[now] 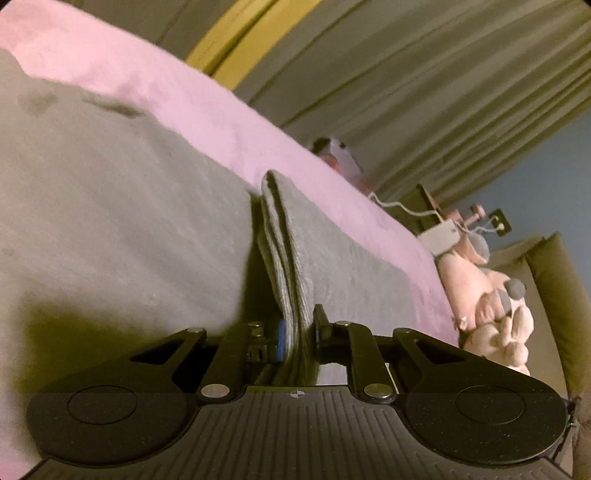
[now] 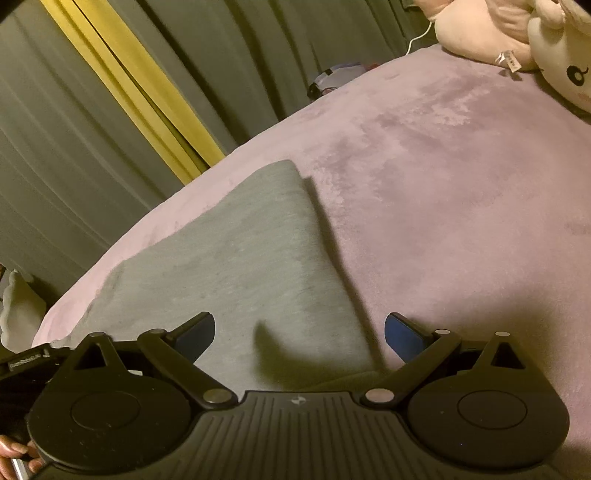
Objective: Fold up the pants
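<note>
Pants: grey, soft knit, ribbed hem bunched.

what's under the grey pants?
The grey pants lie on a pink blanket, which shows all around them. Anything beneath the fabric itself is covered. The left gripper pinches a folded edge; the right gripper hovers open.

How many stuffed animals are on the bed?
2 show clearly: a pink plush and a white bunny-faced plush, side by side at the pink blanket's far corner. Others may be hidden.
</note>
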Demonstrator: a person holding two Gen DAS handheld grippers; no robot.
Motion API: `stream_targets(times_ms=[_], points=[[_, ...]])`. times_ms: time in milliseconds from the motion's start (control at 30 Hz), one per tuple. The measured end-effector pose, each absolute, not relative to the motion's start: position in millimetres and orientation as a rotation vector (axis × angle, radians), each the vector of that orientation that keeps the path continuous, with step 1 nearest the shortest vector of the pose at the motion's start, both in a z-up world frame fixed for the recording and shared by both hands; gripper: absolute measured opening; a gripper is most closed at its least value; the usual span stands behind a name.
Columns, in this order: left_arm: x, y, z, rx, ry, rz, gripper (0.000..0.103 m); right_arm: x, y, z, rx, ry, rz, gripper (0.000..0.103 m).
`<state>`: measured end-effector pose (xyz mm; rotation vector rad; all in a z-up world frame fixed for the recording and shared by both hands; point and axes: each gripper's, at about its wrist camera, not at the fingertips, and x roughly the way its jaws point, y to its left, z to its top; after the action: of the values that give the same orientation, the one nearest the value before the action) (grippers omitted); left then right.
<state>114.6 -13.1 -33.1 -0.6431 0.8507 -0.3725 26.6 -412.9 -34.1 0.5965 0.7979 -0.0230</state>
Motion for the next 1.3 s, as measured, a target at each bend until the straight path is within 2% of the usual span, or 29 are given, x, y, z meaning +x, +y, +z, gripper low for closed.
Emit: stream_targets(times_ms=[167, 367, 433, 533, 600, 633, 667, 733, 800, 867, 967, 1133, 1233, 1300], points=[[111, 7, -25, -0.634, 0.824, -0.312, 0.016, 28, -409, -33, 0.571, 0.796, -0.008, 0.099], [117, 26, -44, -0.650, 0.868, -0.229, 0.018, 31, -404, -33, 0.541, 0.800, -0.005, 0.099], [120, 29, -56, -0.670, 0.905, -0.207, 0.021, 32, -403, -33, 0.533, 0.803, -0.005, 0.099], [118, 37, -57, -0.730, 0.917, -0.181, 0.028, 32, -400, -32, 0.513, 0.800, -0.007, 0.099], [111, 44, -48, -0.717, 0.882, -0.135, 0.045, 31, -396, -29, 0.486, 0.787, -0.004, 0.099], [107, 48, -43, -0.709, 0.856, -0.111, 0.050, 29, -392, -26, 0.464, 0.772, 0.002, 0.099], [103, 51, -39, -0.709, 0.837, -0.092, 0.058, 26, -387, -22, 0.430, 0.741, 0.014, 0.097], [94, 62, -31, -0.716, 0.804, -0.059, 0.059, 17, -375, -12, 0.367, 0.670, 0.062, 0.082], [85, 67, -26, -0.724, 0.777, -0.055, 0.059, 11, -364, -9, 0.322, 0.636, 0.102, 0.058], [81, 66, -21, -0.718, 0.762, -0.061, 0.060, 16, -352, -15, 0.273, 0.702, 0.108, 0.049], [82, 59, -17, -0.664, 0.760, -0.087, 0.061, 35, -336, -32, 0.198, 0.851, 0.078, 0.049], [97, 37, -10, -0.544, 0.753, -0.131, 0.064, 38, -339, -38, 0.269, 0.830, 0.084, 0.056], [113, 25, -12, -0.508, 0.752, -0.157, 0.065, 40, -347, -40, 0.338, 0.821, 0.104, 0.065], [126, 19, -16, -0.489, 0.777, -0.157, 0.059, 42, -347, -42, 0.351, 0.819, 0.114, 0.073]])
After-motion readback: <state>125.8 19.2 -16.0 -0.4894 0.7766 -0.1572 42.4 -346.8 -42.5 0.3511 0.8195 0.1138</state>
